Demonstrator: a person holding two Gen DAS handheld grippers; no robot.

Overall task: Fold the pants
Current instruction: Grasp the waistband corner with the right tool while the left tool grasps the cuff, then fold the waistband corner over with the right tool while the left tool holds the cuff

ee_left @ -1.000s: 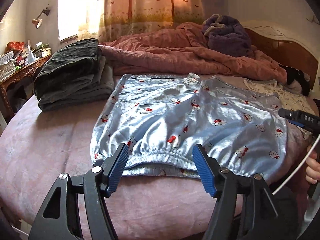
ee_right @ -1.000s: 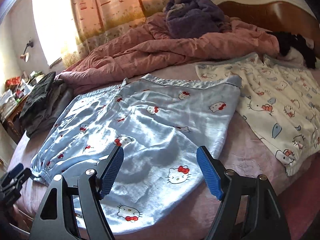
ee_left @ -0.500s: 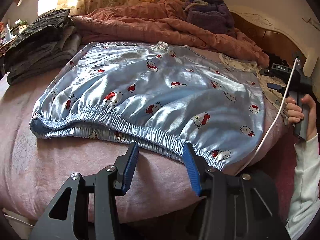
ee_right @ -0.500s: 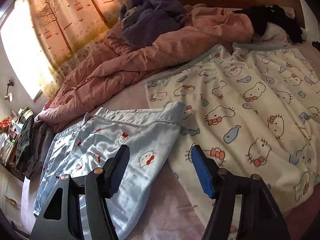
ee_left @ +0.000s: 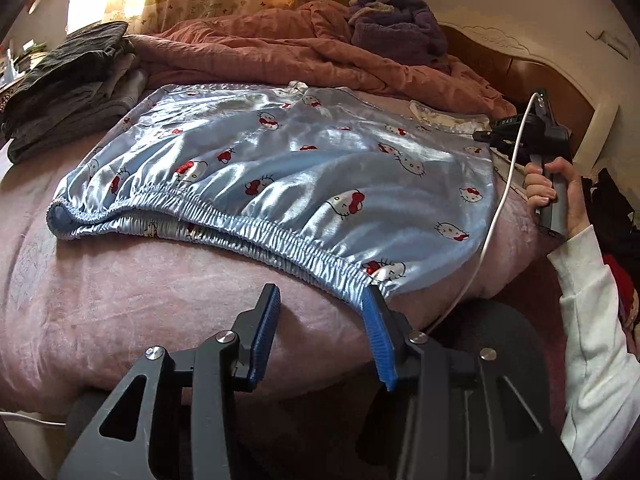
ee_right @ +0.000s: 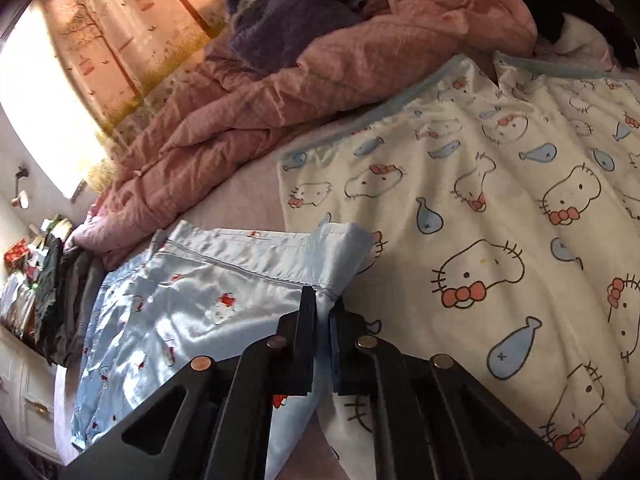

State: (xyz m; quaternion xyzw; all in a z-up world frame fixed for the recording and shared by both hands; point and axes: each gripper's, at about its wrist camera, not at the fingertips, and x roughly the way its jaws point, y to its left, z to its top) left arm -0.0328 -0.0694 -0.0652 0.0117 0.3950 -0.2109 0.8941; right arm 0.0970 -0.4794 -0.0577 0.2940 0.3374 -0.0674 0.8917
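Light blue satin pants (ee_left: 280,168) with a cat print lie flat on the pink bed sheet (ee_left: 140,300), elastic waistband nearest the left wrist camera. My left gripper (ee_left: 320,296) hovers at the waistband's right corner. Its jaws are closing, the right fingertip (ee_left: 370,300) touches the corner, and only sheet shows between them. In the right wrist view, my right gripper (ee_right: 323,300) is shut on the far hem corner of the pants (ee_right: 192,292). The left wrist view shows that gripper (ee_left: 532,132) held in a hand (ee_left: 560,192) with a white sleeve.
A cream cat-print garment (ee_right: 500,220) lies spread beside the pants. A rumpled pink quilt (ee_left: 260,56) and a purple garment (ee_left: 396,28) fill the back of the bed. Folded dark clothes (ee_left: 68,84) are stacked at the left. A white cable (ee_left: 492,232) trails from the right gripper.
My left gripper slid right along the waistband to its right corner and its jaws narrowed. My right gripper moved to the far hem corner and shut on it.
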